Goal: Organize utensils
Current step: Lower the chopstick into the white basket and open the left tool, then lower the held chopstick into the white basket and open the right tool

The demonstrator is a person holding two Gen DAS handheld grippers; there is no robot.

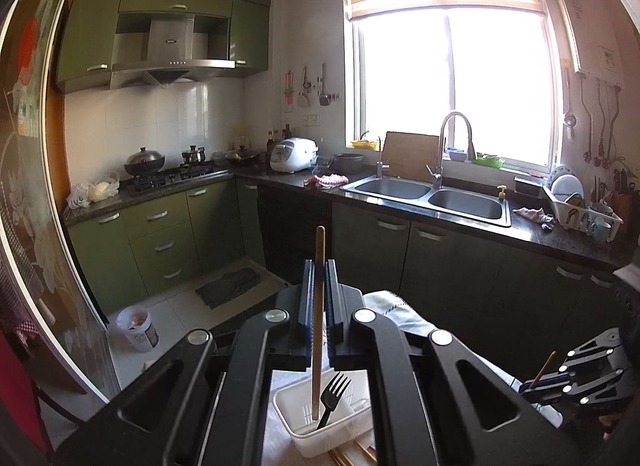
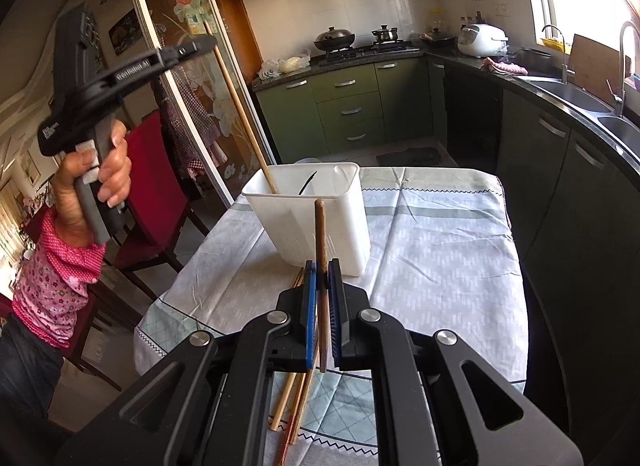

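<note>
Left wrist view looks down on the white holder (image 1: pixel 320 422), and everything here is best placed against that holder (image 2: pixel 308 221), which stands on the cloth-covered bench (image 2: pixel 436 262).

The step in hand, as I judge it, is dropping chopsticks into the holder one at a time. To do it well, the left gripper (image 1: pixel 319 266) should keep its chopstick (image 1: pixel 318 306) near upright, lower the tip until it is well inside the holder's near compartment, and only then let go, so the stick leans on the wall rather than tipping out. Its jaws are pinching that pale chopstick, whose lower end already reaches down into the holder beside the black fork (image 1: pixel 332 398). The right gripper (image 2: pixel 323 266) should wait just short of the holder until the left one is out of the way, then lift over the rim. Crowding both at once risks knocking the light plastic holder over.

The holder is a tall white rectangular tub with a divider and slotted walls. In the right wrist view the pale chopstick (image 2: pixel 244 105) slants out of its left compartment, held high by the left gripper (image 2: pixel 132 65) in the person's left hand (image 2: pixel 100 173).

The right gripper's jaws are pinching a darker brown chopstick (image 2: pixel 322 278), upright, just in front of the holder. More loose chopsticks (image 2: pixel 294 386) lie on the cloth at the holder's near foot.
</note>
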